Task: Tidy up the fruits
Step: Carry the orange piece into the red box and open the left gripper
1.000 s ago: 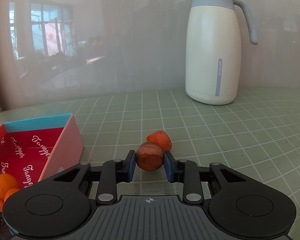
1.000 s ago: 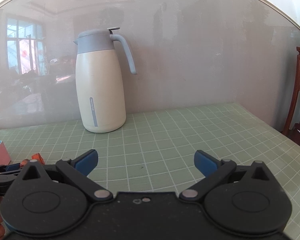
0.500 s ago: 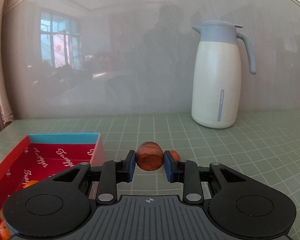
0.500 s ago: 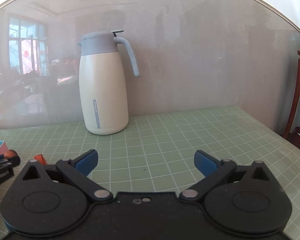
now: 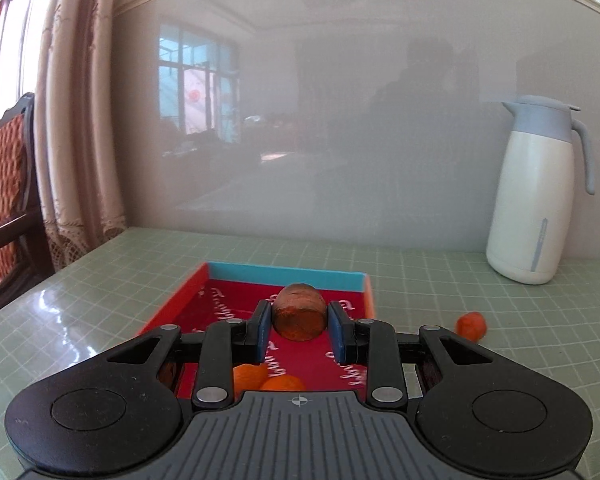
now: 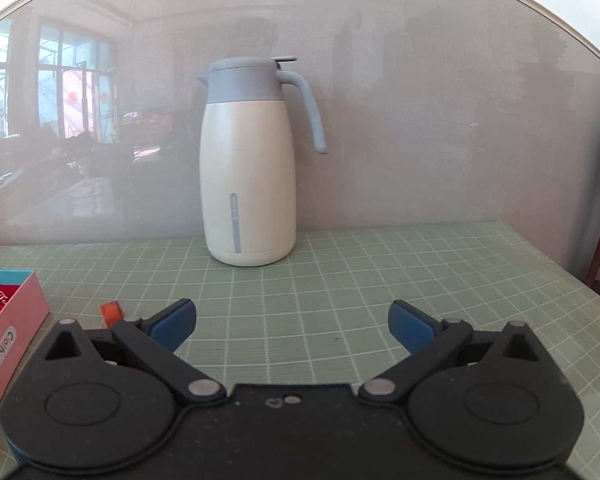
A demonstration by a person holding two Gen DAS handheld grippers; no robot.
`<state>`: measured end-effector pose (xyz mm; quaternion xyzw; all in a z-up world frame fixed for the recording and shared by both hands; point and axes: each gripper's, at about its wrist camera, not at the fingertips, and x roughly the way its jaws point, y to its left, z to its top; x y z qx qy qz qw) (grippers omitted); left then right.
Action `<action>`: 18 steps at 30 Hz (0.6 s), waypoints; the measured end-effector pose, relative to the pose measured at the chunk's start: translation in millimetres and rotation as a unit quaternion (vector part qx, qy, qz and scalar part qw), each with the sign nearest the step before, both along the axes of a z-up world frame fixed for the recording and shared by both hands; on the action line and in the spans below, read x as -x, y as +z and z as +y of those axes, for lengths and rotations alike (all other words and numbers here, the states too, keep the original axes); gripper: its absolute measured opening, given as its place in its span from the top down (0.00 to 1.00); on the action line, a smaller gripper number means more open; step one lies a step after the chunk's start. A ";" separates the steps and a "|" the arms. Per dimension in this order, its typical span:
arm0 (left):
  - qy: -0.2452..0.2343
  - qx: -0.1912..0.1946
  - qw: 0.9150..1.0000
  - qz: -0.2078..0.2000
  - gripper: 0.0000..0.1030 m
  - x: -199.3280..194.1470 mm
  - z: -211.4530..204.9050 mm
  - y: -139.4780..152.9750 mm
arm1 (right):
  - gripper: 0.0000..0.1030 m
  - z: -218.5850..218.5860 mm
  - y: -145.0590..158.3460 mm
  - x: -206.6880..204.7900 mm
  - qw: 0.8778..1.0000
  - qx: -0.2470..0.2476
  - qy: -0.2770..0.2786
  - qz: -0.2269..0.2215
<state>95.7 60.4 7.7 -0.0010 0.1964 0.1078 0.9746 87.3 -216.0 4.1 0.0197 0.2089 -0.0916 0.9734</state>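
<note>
1. Gripping a brown fruit [image 5: 299,317], the left gripper [image 5: 299,330] holds it above the red box [image 5: 284,276] (oranges [image 5: 274,380] at its near end).
2. Right gripper [image 6: 292,320] fingers spread wide, holding nothing, over the table [image 6: 380,272].
3. One small orange fruit [image 5: 470,325] lies right of the box.

"Cash book", seemingly, on pink box [image 6: 4,344] side

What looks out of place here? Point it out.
One orange fruit lies loose on the table, right of the red box, while other fruits already sit inside it. The left gripper holds a brown fruit over the box. Nothing looks spilled or damaged.
</note>
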 end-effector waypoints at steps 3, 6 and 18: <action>0.026 0.008 1.000 0.012 0.71 0.5 20.2 -4.4 | 0.00 12.6 -0.2 -2.7 1.000 0.004 0.011 0.001; 0.047 0.017 0.998 0.022 0.70 -0.8 35.3 -8.6 | 0.00 24.5 0.2 -5.3 1.000 0.008 0.023 0.002; 0.077 0.054 0.994 0.057 0.70 -1.2 73.6 -21.8 | 0.00 60.9 5.3 -9.2 0.998 0.021 0.056 -0.006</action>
